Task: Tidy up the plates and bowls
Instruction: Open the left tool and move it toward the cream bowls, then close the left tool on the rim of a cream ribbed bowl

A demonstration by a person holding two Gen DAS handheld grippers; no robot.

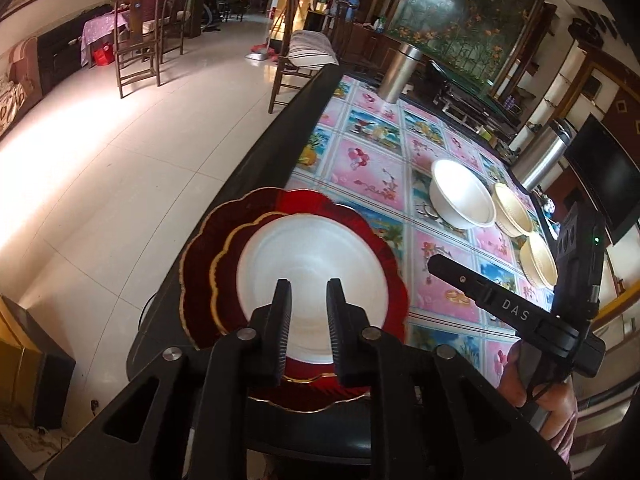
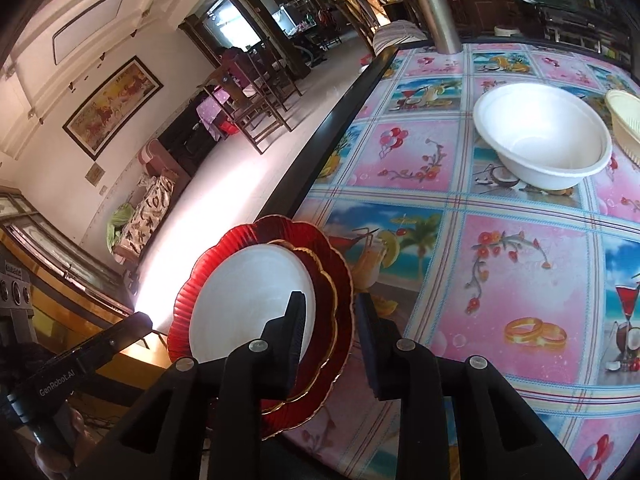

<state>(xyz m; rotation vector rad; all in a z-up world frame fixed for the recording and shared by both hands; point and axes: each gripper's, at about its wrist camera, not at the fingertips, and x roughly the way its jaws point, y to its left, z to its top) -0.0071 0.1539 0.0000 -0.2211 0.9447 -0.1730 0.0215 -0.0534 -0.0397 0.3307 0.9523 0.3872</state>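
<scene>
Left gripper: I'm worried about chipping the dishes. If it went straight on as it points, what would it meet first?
Probably the white plate stacked on the red scalloped plates, directly beyond the left gripper; depth is unclear.

Home living-dining room, wooden chairs [image 1: 136,52], sofa [image 2: 148,204], framed painting [image 2: 112,110], television [image 1: 604,188]

A stack of two scalloped dark-red plates with gold rims [image 1: 208,256] lies flat at the near corner of the table, the smaller one resting on the larger, its edge overhanging the table's dark border. A shallow white round plate [image 1: 316,276] sits on top of them, face up and empty. Further along the patterned cloth, well apart from the stack, a deep white bowl [image 2: 544,136] stands upright and empty. Just beside it lie two cream-coloured ribbed bowls [image 1: 514,210], one behind the other.
</scene>
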